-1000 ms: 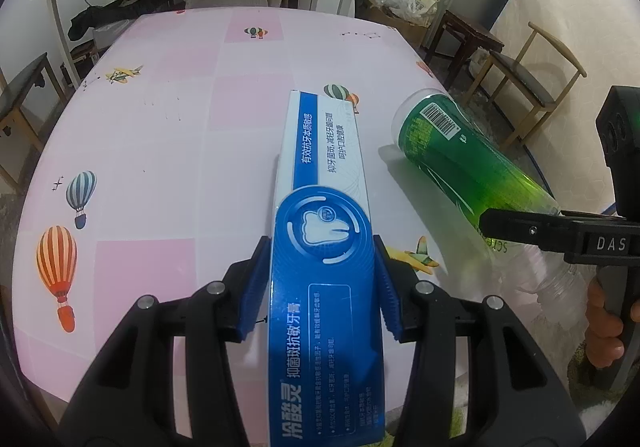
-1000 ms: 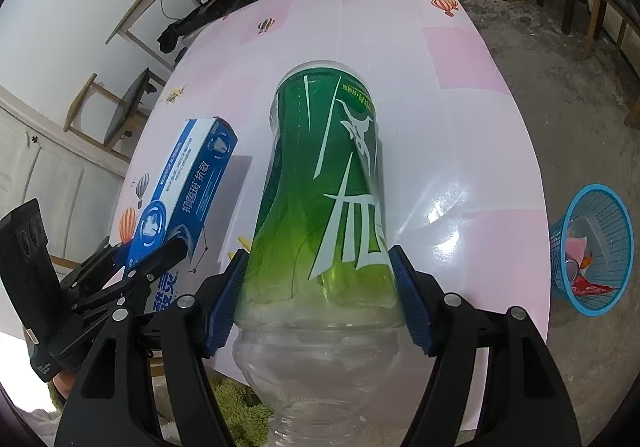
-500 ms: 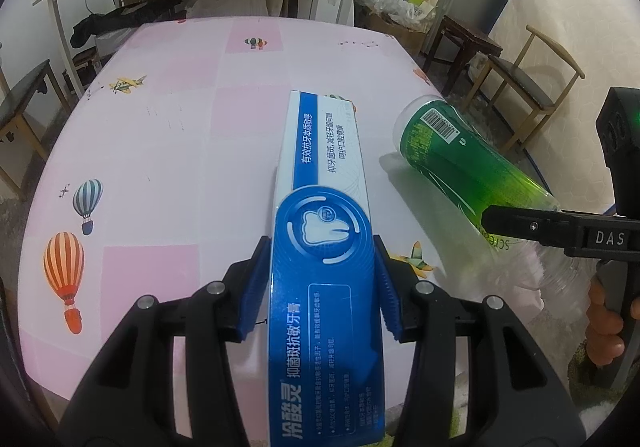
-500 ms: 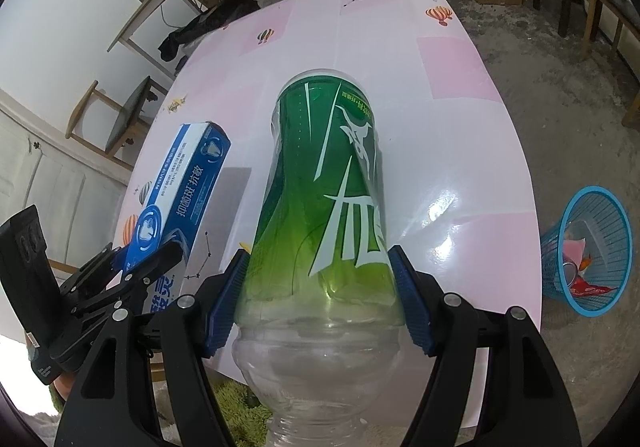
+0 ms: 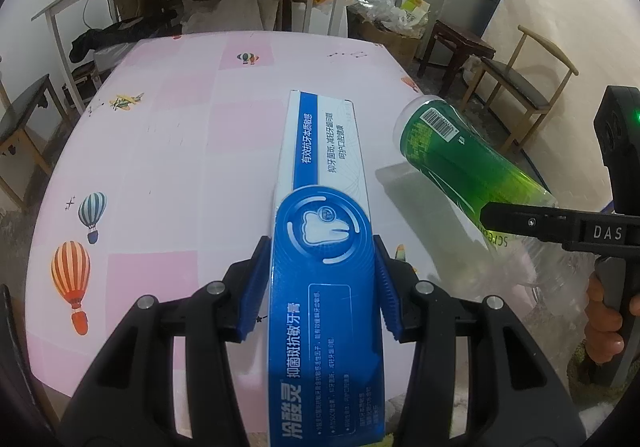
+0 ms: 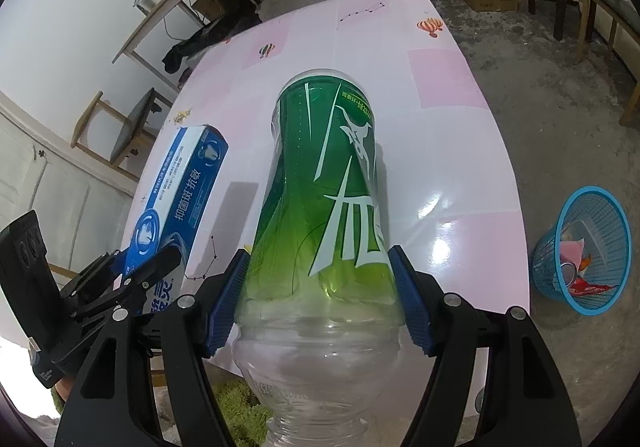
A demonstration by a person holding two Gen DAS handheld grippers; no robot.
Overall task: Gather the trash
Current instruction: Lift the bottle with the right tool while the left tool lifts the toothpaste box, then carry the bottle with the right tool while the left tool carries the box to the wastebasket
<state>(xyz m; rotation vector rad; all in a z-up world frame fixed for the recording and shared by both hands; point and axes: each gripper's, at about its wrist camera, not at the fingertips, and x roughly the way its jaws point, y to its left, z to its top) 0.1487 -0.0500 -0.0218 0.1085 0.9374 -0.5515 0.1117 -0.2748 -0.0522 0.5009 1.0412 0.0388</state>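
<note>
With my right gripper point(image 6: 320, 299) jaws clamped on the green bottle point(image 6: 324, 183) and my left gripper point(image 5: 320, 287) jaws on the toothpaste box point(image 5: 324, 247), the blue basket point(image 6: 588, 251) sits on the floor off the counter's point(image 6: 460, 151) right edge, nearer my right hand.

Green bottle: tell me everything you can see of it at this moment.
The bottle is clear plastic with a green label bearing white characters and a barcode; it looks empty. The right gripper clamps it at the label's lower edge, base pointing away, neck toward the camera. It is tilted above the pink table, apparently not touching it.
</note>
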